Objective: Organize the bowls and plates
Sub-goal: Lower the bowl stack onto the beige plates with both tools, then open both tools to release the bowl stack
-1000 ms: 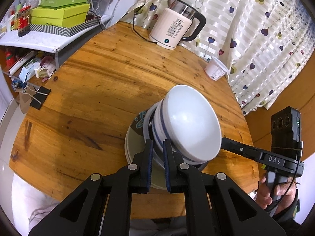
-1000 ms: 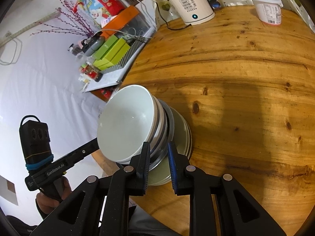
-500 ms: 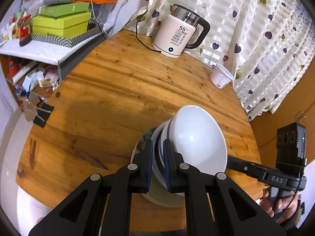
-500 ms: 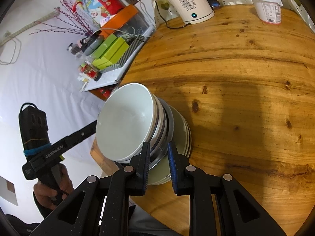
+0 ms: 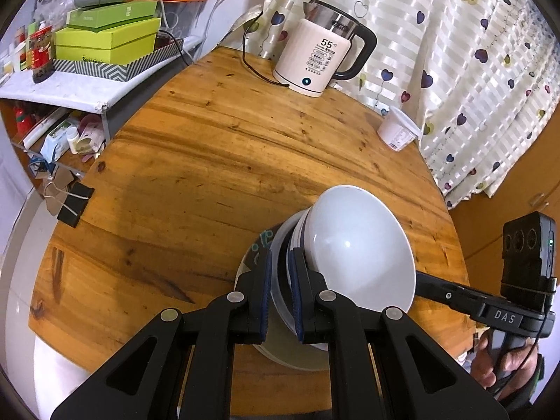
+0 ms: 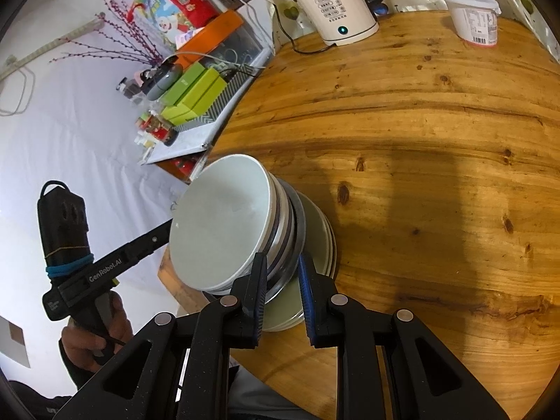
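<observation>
So both grippers are clamped on the same pile of dishes, one from each side. The left gripper (image 5: 280,292) has its jaws pinched down on the rim of the stack (image 5: 280,280), with the blue pads nearly together and a thin edge of crockery caught between them. Just right of those jaws, sitting on top, is the big white bowl (image 5: 357,248), tipped so its inside faces the camera. Further right, past the bowl, you can see the other tool coming in with a hand (image 5: 504,364) wrapped round its grip.

From the right gripper (image 6: 281,290), the same deal: jaws closed on the stack's edge, with the striped bowls and a metal-looking rim wedged between the pads. The white bowl sits up and left of these jaws, the plates (image 6: 315,245) poke out to the right under them. The whole pile is at the near edge of the wooden table (image 6: 437,175). Well beyond the jaws stand a kettle (image 6: 332,0) and a white tub (image 6: 476,17).
</observation>
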`<state>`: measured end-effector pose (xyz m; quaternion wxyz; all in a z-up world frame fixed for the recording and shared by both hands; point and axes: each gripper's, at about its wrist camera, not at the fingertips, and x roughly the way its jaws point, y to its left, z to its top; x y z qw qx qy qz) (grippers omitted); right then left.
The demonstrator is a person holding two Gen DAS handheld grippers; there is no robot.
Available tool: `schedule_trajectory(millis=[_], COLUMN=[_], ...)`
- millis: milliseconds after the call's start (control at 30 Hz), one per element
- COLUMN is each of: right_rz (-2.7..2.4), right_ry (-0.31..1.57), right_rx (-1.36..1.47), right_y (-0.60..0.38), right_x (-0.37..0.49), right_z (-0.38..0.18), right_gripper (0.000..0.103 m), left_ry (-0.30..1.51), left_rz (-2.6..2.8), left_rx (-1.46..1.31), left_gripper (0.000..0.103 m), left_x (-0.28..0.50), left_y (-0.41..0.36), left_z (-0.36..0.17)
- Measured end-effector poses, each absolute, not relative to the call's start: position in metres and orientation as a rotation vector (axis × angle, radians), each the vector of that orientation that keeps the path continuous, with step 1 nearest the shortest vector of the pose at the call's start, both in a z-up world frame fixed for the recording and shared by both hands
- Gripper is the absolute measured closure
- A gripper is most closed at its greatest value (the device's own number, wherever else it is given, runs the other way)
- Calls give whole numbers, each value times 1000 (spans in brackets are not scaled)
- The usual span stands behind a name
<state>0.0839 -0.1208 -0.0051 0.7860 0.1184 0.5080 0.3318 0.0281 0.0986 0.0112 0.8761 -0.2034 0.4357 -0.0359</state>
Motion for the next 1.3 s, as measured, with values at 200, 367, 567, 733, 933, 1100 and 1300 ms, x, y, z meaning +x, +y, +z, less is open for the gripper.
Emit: schedule_trajectory(millis=[200,367,567,733,933,1100,1300], right_rz=[718,726,718,729,745,748,745], right_ry=[1087,1087,1079,1057,1022,976,927], right_rx=[251,257,244,217,174,114,42], right_y=[-122,-123,-126,-125,-122,-117,-112], right_x=[83,82,77,68,56,43,28], right_z=[-2,-4,-4,0,7,14,18], right_gripper=[84,84,82,75,69,63,57], left_ry=[896,898,881,869,851,831,835], left_rz=[-76,-89,-77,-70,-60,-53,-47], left_rx=[-420,-436,-417,-375,-336,-287,-233], left_gripper=[92,92,92,87,82,75,74], left_x=[24,19,6,-2,-11,-20,-26], left_y=[100,103,99,90,79,67,51], left_z=[18,16,18,22,26,31,29])
